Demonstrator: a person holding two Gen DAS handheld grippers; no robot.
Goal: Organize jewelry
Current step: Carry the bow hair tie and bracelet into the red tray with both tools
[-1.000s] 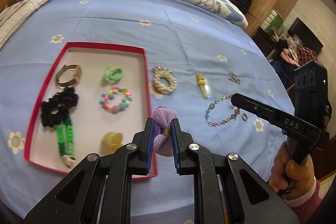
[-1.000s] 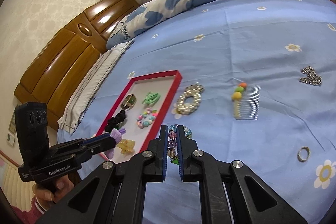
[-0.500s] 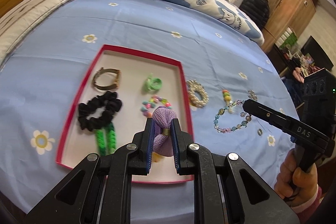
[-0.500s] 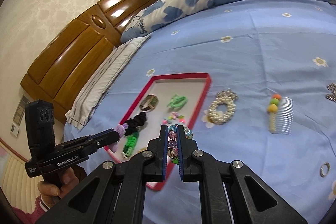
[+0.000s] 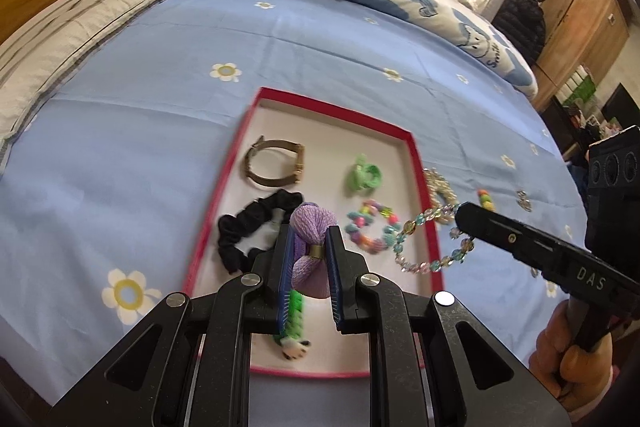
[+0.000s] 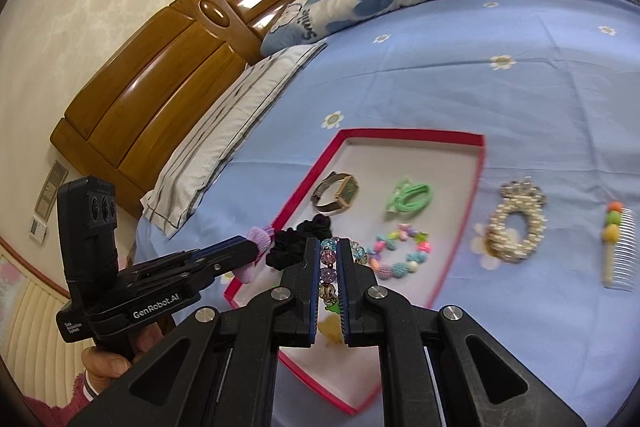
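Two grippers over blue flowered bedsheet (image 5: 160,107). Red-rimmed tray (image 5: 236,155) on sheet holds watch (image 5: 276,163), black scrunchie (image 5: 248,231), green hair tie (image 5: 364,177), pastel bead bracelet (image 5: 372,231). Left gripper (image 5: 310,259) pinches purple hair tie (image 5: 312,227) above tray, fingers narrow. Right gripper (image 6: 329,267) clamped on crystal bead bracelet (image 6: 329,259), hanging over tray's right edge. Pearl scrunchie (image 6: 514,227) and comb clip (image 6: 616,247) lie on sheet, right of tray.

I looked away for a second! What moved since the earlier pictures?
Both grippers carried their catch toward the red-rimmed tray: the left gripper brought the purple knitted hair tie over it, the right gripper the clear glass-bead bracelet to its edge. Nothing was let go. The things in the tray and the pearl scrunchie stayed put.
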